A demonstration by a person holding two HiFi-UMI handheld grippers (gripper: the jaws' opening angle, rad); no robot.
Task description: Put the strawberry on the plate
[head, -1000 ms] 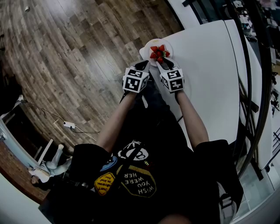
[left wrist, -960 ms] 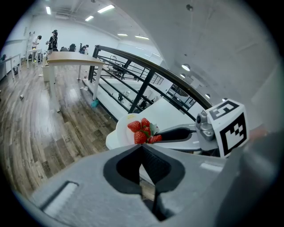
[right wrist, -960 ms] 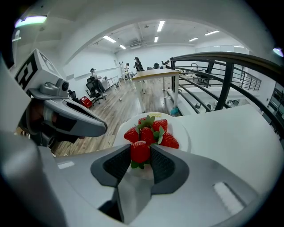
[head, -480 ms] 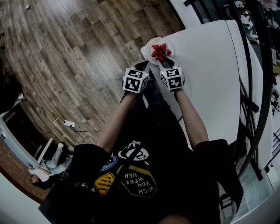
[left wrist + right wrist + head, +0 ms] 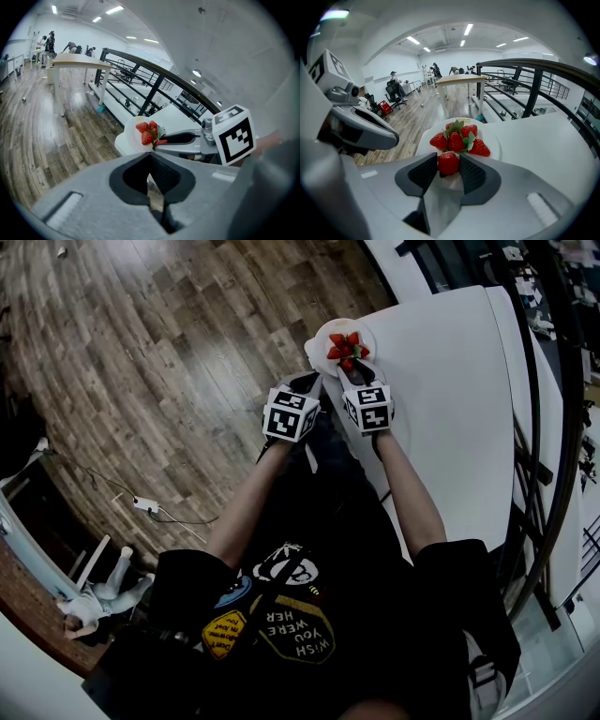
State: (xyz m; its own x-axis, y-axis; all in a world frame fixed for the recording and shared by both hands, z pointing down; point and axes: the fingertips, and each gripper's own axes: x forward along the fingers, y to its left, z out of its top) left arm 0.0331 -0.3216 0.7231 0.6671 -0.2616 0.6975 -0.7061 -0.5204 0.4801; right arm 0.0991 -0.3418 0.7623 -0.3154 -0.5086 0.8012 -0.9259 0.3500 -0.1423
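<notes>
A white plate (image 5: pixel 496 149) holds a pile of red strawberries (image 5: pixel 460 137) near the corner of the white table (image 5: pixel 450 409). My right gripper (image 5: pixel 449 171) reaches over the plate's near side with one strawberry (image 5: pixel 448 162) between its pads. Its jaws are opening, and both pads still look to touch the fruit. In the head view the plate (image 5: pixel 320 336) and the pile of strawberries (image 5: pixel 346 347) lie just ahead of the right gripper (image 5: pixel 355 371). My left gripper (image 5: pixel 310 385) hovers off the table's edge beside it, its jaws (image 5: pixel 150 176) shut on nothing.
The table's rounded corner lies under the plate, with the wooden floor (image 5: pixel 141 362) beyond the edge. A black railing (image 5: pixel 542 474) runs along the table's far side. Distant desks and people stand across the room.
The right gripper has edged slightly forward over the plate with the strawberry. The left gripper has stayed where it was.
</notes>
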